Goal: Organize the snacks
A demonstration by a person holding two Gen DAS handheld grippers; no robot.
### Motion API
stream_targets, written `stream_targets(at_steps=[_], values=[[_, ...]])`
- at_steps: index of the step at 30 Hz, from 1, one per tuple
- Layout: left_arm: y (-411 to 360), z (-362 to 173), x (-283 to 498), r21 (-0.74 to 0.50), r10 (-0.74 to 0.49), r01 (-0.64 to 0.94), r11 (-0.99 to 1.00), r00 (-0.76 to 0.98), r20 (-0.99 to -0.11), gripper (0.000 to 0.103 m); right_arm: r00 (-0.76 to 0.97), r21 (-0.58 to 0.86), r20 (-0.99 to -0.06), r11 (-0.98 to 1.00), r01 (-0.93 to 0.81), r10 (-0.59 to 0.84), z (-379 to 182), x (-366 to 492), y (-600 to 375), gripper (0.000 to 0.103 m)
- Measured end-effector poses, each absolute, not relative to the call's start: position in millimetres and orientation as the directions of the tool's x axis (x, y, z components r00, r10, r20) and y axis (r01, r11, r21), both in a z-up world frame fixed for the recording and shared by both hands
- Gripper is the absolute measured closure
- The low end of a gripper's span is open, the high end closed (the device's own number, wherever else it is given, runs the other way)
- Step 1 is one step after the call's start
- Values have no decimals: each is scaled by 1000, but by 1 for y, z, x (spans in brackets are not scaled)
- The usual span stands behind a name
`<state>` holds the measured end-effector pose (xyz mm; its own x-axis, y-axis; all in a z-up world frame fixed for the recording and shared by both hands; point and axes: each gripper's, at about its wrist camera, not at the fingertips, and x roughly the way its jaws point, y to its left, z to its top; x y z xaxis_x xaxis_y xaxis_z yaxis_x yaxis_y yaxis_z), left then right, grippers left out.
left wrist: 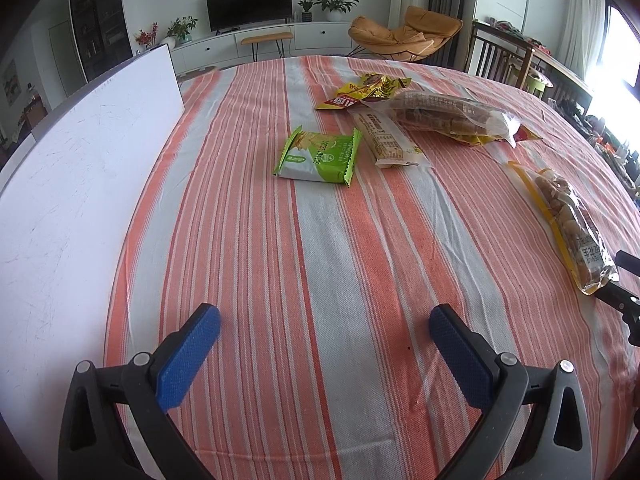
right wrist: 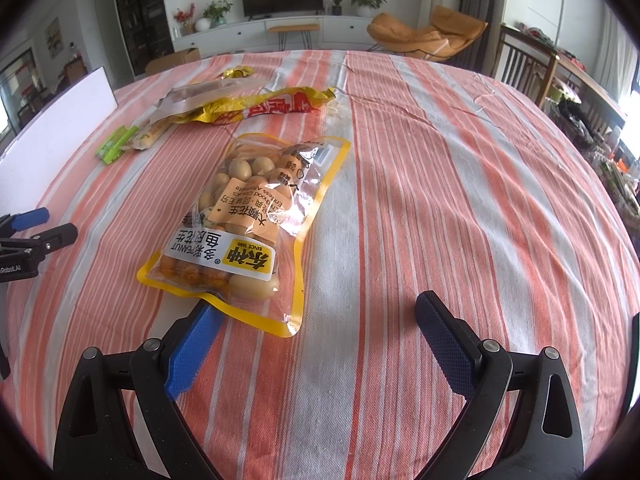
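Note:
My left gripper (left wrist: 325,322) is open and empty above the striped cloth, well short of the snacks. A green cracker packet (left wrist: 318,155) lies ahead of it, with a white bar packet (left wrist: 390,139), a clear bag of rolls (left wrist: 448,115) and a yellow-red packet (left wrist: 362,90) behind. My right gripper (right wrist: 316,316) is open, its left finger under the near corner of a yellow-edged peanut bag (right wrist: 248,220). The peanut bag also shows at the right in the left wrist view (left wrist: 568,220). The right gripper's tips show there too (left wrist: 624,280).
A white board (left wrist: 76,184) lies along the left side of the table and shows in the right wrist view (right wrist: 60,120). The left gripper shows at the left edge there (right wrist: 36,228). A yellow-red bag (right wrist: 260,108) and green packet (right wrist: 116,144) lie farther back. Wooden chairs (left wrist: 500,56) stand beyond the table.

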<state>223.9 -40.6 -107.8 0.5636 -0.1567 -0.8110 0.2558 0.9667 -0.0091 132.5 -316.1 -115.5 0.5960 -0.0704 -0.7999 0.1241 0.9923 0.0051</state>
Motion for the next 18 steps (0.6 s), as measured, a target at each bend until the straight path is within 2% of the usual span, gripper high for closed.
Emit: stream_targets(at_steps=[18], values=[[-41,-108,224,-9,-157,256,967,564,-811,0,596,6,-800,992,125,-70,-116,132,-316,5]])
